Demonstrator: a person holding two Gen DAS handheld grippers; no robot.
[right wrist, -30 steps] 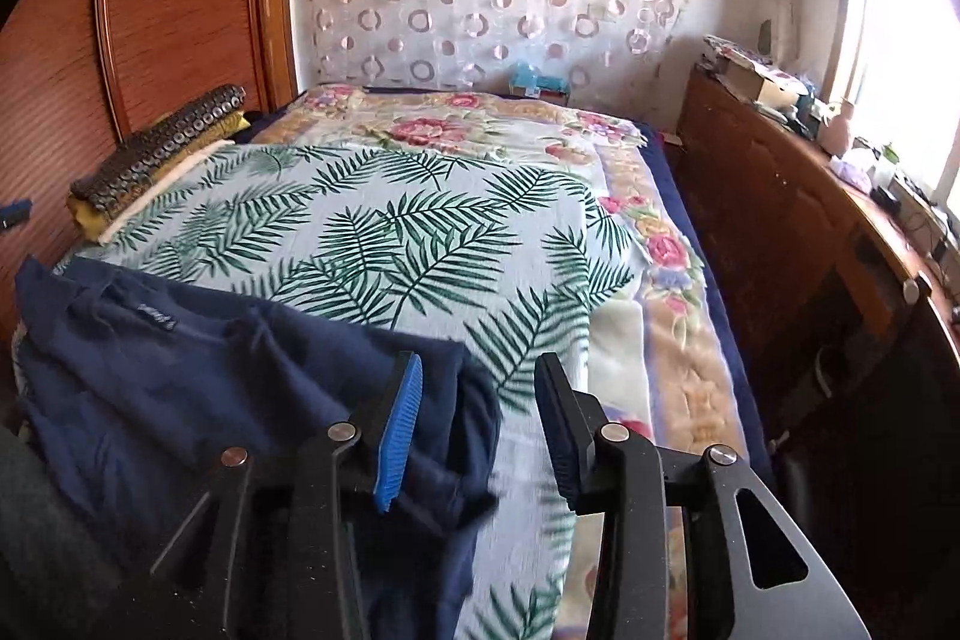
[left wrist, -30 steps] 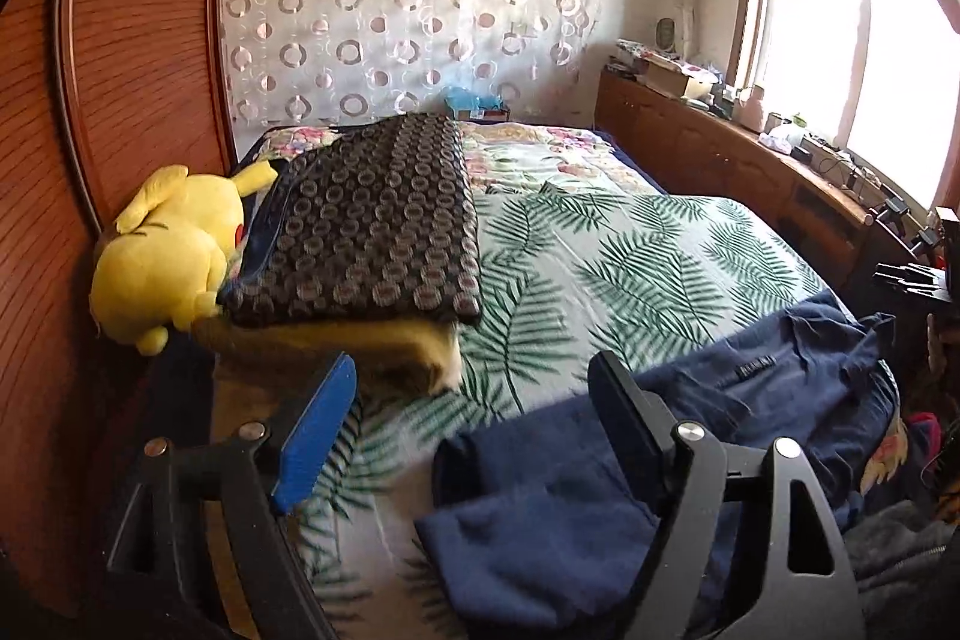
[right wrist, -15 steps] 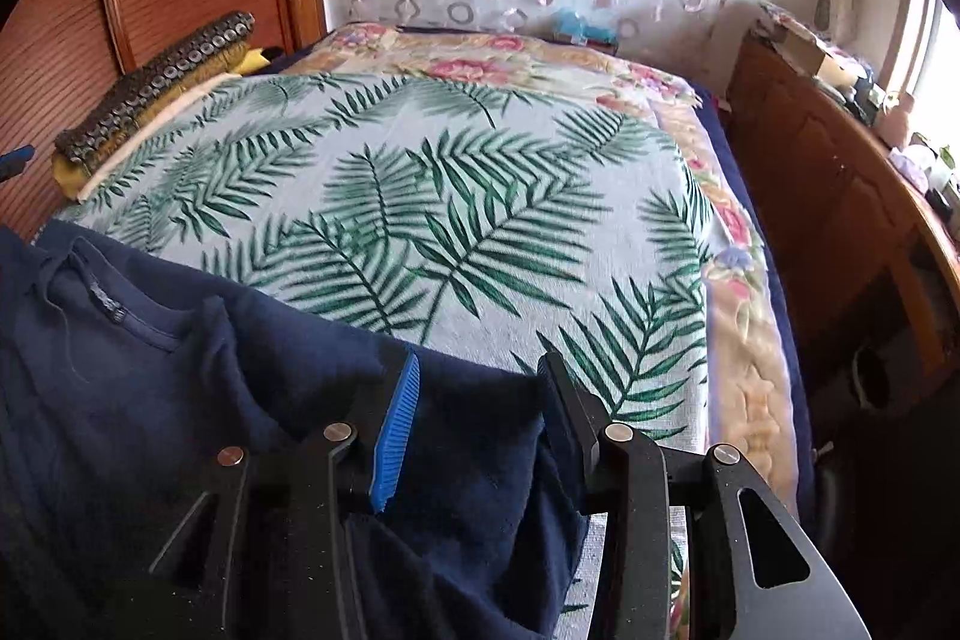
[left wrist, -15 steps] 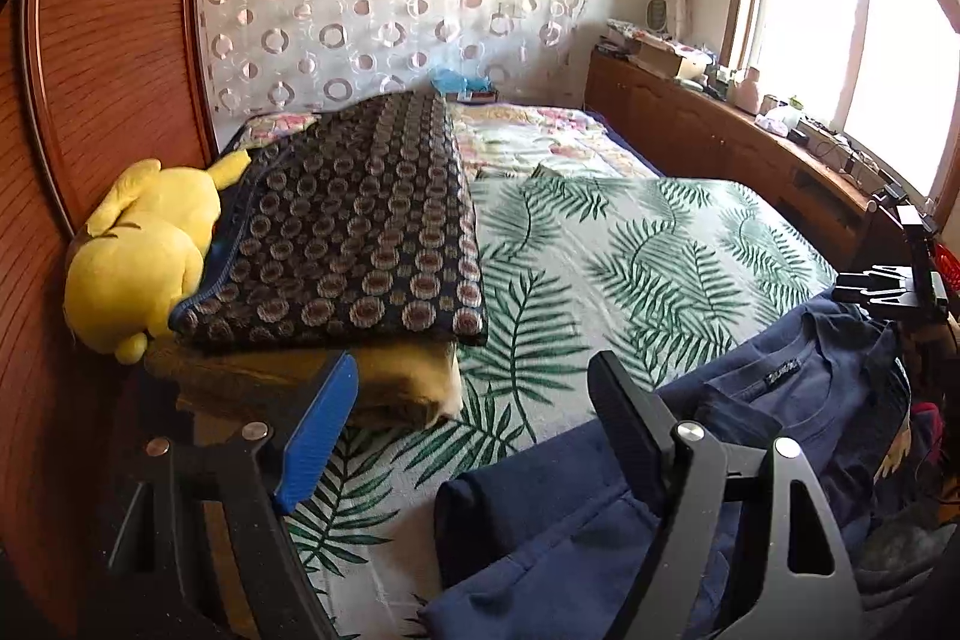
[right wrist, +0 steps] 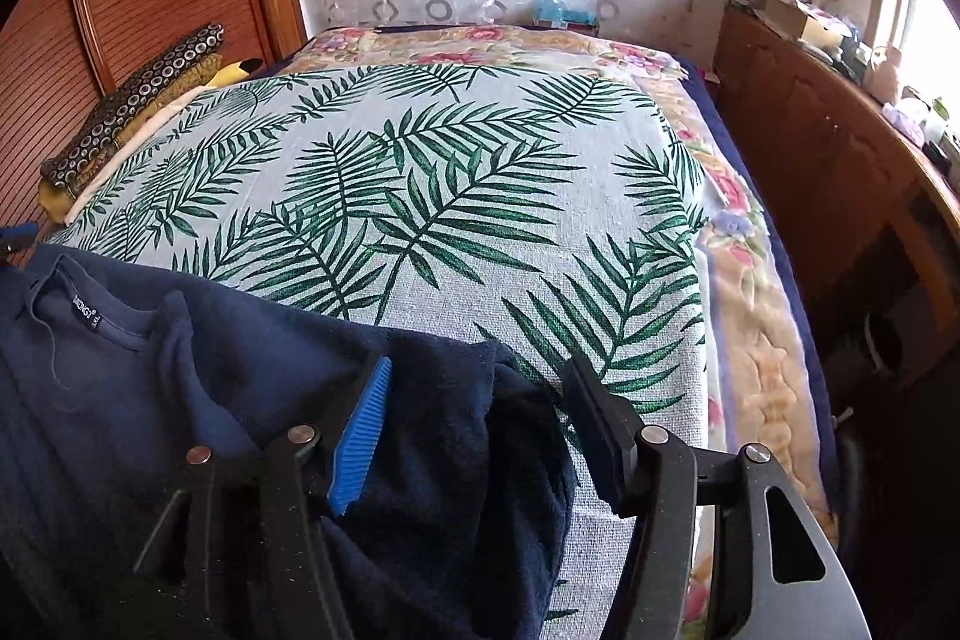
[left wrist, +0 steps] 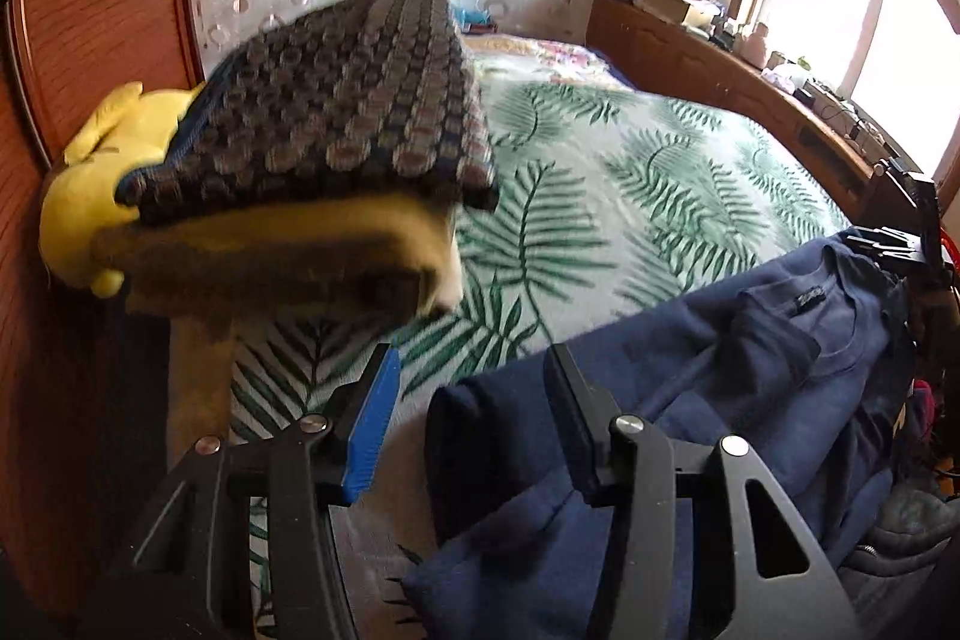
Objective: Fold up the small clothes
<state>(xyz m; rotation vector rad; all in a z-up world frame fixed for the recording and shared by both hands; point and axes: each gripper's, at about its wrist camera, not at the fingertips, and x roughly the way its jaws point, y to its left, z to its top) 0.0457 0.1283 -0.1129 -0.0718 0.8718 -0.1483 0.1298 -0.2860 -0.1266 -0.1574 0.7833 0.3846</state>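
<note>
Bed sheet [right wrist: 480,196]; navy shirt [right wrist: 180,370] fold between right tool [right wrist: 474,394] pads.

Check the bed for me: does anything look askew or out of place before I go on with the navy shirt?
The navy shirt lies rumpled at the near edge of the leaf-print cover, one sleeve bunched between the right gripper as its jaws open. The folded stack by the yellow plush toy sits tidy.
</note>
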